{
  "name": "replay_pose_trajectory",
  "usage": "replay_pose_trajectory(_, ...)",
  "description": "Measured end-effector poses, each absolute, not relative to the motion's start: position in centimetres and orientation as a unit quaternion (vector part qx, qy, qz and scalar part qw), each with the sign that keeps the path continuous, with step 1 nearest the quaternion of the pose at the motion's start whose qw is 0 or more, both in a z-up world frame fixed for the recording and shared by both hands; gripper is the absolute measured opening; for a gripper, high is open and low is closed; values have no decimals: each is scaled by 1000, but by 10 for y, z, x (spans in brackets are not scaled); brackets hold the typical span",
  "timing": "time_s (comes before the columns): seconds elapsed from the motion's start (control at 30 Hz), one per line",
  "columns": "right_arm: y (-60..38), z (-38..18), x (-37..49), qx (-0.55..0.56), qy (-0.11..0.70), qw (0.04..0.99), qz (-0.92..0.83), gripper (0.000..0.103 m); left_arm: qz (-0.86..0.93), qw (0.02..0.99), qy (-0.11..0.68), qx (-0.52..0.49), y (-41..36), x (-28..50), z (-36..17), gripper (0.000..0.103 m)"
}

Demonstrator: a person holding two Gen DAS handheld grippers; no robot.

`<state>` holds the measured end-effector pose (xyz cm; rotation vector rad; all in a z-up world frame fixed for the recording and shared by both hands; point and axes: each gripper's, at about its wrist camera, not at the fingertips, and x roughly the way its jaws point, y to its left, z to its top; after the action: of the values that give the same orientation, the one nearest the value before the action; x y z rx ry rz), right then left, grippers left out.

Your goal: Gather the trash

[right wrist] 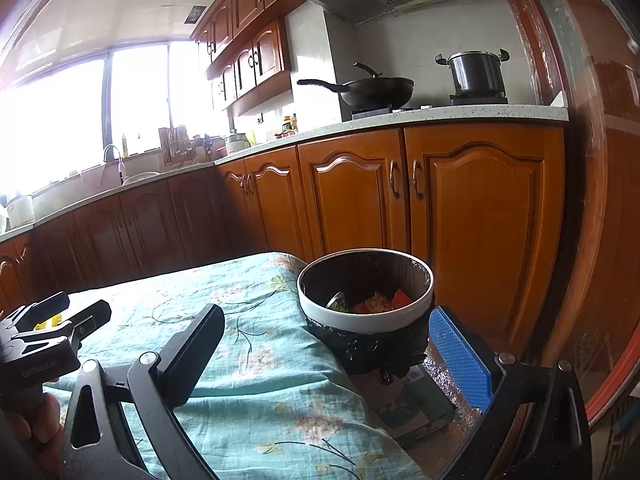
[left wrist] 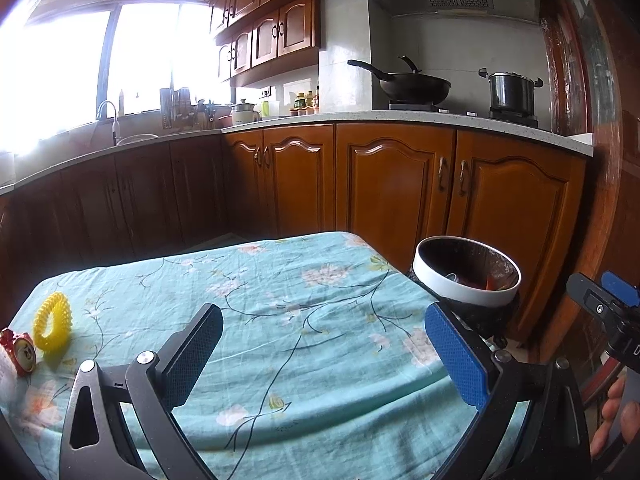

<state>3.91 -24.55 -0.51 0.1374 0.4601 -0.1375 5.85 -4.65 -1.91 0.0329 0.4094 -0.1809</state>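
1. The left tongs [left wrist: 322, 354] hang released over the desk with its teal flowered cloth [left wrist: 280, 280], one black finger and one blue-padded finger spread wide, nothing between them.
2. The crushed red and gold drink can [left wrist: 21, 352] lies on the cloth at about 9 o'clock from the left tongs, well apart from them, at the desk's left edge. No writing on it can be read.
3. Just beside the can, at its 1 o'clock, stands a yellow ribbed plastic ring [left wrist: 52, 322], propped on its edge.
4. The round white-rimmed bin with a black liner [right wrist: 366, 292] sits off the desk's far right corner, at about 12 o'clock from the right tongs [right wrist: 346, 354], near them. Red, orange and green wrappers and something silvery lie inside.
5. The right tongs are released too, fingers wide apart and holding nothing, the blue pad out over the floor beside the bin.
6. In the right wrist view the left tongs' black body carries small pale lettering, too blurred to make out surely.
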Motion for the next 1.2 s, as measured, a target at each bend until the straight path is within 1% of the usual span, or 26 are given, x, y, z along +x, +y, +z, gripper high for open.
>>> replay_pose_trajectory(1.2,-244,0,39,75,226,970,-58,103,-104,975,195,22,-41,61,-23,102)
